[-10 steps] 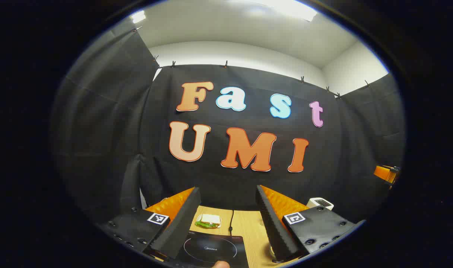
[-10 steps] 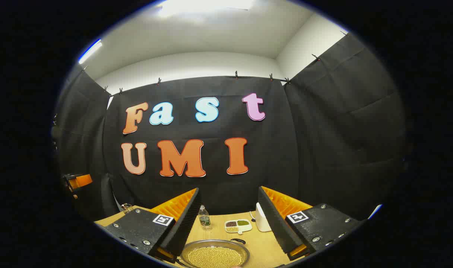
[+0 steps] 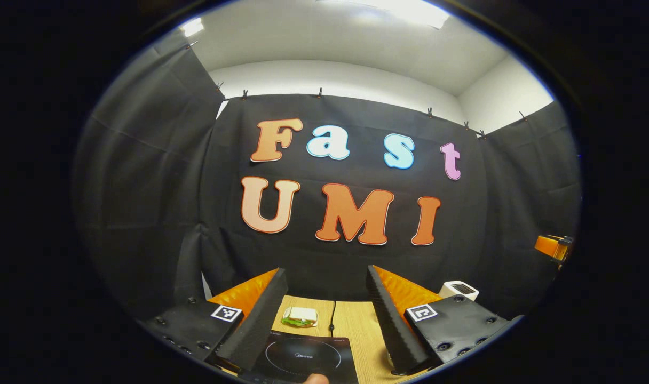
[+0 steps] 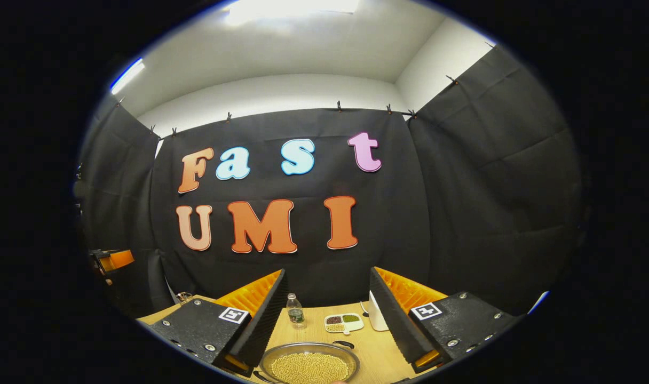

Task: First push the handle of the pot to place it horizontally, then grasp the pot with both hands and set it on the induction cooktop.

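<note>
Steel pot [image 4: 309,362]; left shows cooktop [image 3: 302,356].

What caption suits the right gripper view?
Open right gripper poised above a round metal pot of pale beans on the wooden table.

A round metal pot [image 4: 309,362] full of pale beans sits on the table's near edge, dark handle [image 4: 343,344] at its far rim. The black cooktop [image 3: 303,356] lies flat at the near edge.

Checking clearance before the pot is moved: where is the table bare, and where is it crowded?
Bare wood lies right of the induction cooktop, beside its cable, and its glass top is free. In the right gripper view, a bare strip separates the pot from the bottle and divided dish. That back row is crowded.
</note>
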The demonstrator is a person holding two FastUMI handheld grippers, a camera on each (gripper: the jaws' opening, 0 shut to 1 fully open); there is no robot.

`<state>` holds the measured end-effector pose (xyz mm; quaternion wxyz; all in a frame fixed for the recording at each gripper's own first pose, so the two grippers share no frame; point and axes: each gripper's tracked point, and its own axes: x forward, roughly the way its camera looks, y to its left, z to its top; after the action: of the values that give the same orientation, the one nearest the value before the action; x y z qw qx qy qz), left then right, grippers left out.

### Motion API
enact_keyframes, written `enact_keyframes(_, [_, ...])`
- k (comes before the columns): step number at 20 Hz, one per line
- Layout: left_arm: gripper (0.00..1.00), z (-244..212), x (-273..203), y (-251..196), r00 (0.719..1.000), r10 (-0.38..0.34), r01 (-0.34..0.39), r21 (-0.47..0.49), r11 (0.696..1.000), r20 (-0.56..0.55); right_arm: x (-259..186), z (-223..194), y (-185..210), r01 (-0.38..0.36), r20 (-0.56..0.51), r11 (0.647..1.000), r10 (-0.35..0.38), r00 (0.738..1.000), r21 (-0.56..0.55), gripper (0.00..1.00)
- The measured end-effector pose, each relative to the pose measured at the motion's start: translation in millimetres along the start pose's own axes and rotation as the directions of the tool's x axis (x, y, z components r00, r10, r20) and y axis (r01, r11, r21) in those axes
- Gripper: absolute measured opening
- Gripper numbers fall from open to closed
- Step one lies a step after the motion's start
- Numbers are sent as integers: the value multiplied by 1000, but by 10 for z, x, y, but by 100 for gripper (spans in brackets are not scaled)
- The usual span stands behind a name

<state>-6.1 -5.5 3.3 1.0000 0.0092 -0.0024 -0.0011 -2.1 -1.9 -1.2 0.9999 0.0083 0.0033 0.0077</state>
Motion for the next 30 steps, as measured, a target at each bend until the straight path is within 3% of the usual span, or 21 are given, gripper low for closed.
enact_keyframes(15, [96,-57,22,-42,1000,13,-13,-3,1000,-9,43,-166,-196,25,-39,999,-23,999,48,93])
enact_keyframes(17, [96,-54,21,-50,1000,12,-12,-6,1000,-10,44,-194,-204,24,-43,998,-22,999,50,83])
enact_keyframes(18, [97,-73,18,-61,1000,11,-11,-8,1000,-10,49,-208,-232,28,-44,998,-26,999,48,71])
enact_keyframes(21, [97,-114,-10,-75,1000,5,-5,-12,1000,-19,65,-256,-256,35,-49,999,-34,998,36,60])
enact_keyframes(28, [97,-190,23,23,999,24,-25,-22,999,-34,33,-463,-219,24,-79,1000,-23,997,11,17])
enact_keyframes(30, [97,-211,13,43,999,32,-33,-20,999,-35,25,-564,-182,9,-96,1000,-7,995,24,13])
